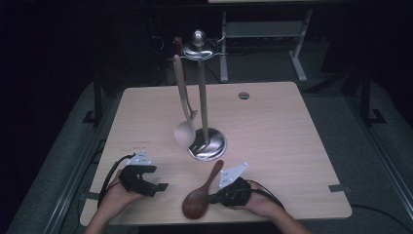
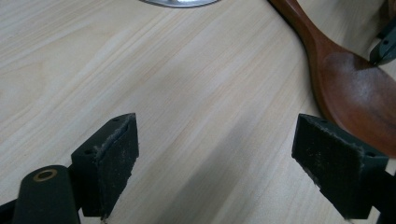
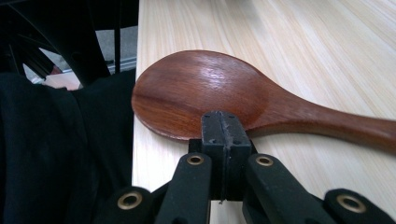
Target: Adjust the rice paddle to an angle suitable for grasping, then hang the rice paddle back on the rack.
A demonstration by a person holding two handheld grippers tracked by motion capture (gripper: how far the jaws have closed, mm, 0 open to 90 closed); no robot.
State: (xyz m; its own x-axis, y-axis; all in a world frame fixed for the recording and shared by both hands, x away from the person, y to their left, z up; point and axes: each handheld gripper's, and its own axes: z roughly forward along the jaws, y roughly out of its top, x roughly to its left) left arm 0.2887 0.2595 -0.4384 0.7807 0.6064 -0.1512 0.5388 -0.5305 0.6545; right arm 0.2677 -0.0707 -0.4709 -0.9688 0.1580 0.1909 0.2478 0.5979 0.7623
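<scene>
a: where does the dark brown wooden spoon [image 1: 202,191] lie?
b: lower centre, handle slanting up-right; right gripper [image 1: 213,198], jaws pressed together, touches its bowl; left gripper [image 1: 162,186] is spread, empty.

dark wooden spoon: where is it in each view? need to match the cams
High view: dark wooden spoon at bottom centre, near the table's front edge, bowl toward the person, the right tool at its bowl.
Left gripper view: right edge, handle running up to the top, bowl at mid-right.
Right gripper view: centre, bowl just beyond the shut jaws, handle running off right.
Shared landmark: the light wood table, its grain visible in each view.
</scene>
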